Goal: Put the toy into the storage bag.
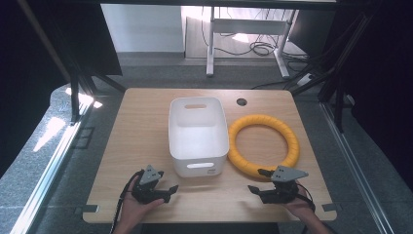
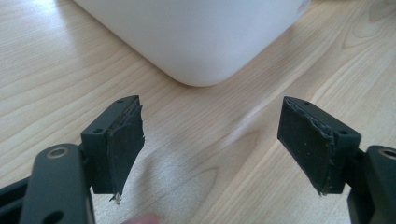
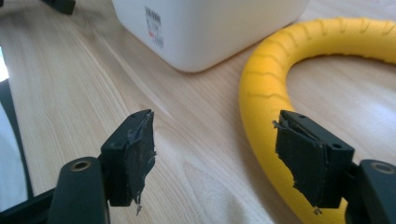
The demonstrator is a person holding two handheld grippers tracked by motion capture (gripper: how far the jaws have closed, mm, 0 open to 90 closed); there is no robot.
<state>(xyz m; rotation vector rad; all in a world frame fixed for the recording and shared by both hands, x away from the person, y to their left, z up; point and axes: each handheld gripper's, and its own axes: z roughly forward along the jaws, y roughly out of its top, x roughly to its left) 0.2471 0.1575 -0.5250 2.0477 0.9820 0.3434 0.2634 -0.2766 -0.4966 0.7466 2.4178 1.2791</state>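
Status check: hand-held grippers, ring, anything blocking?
Both hand-held grippers, left and right, open, empty. Yellow ring flat beside white bin, near right gripper. Nothing in the way.

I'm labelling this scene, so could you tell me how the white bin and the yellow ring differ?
The white bin is a tall-walled, rounded rectangular tub with handle slots; the yellow ring is a low, ribbed hoop lying flat. The bin sits mid-table; the ring lies to its right, nearer the right gripper. Both rest on the wooden table, ungripped.
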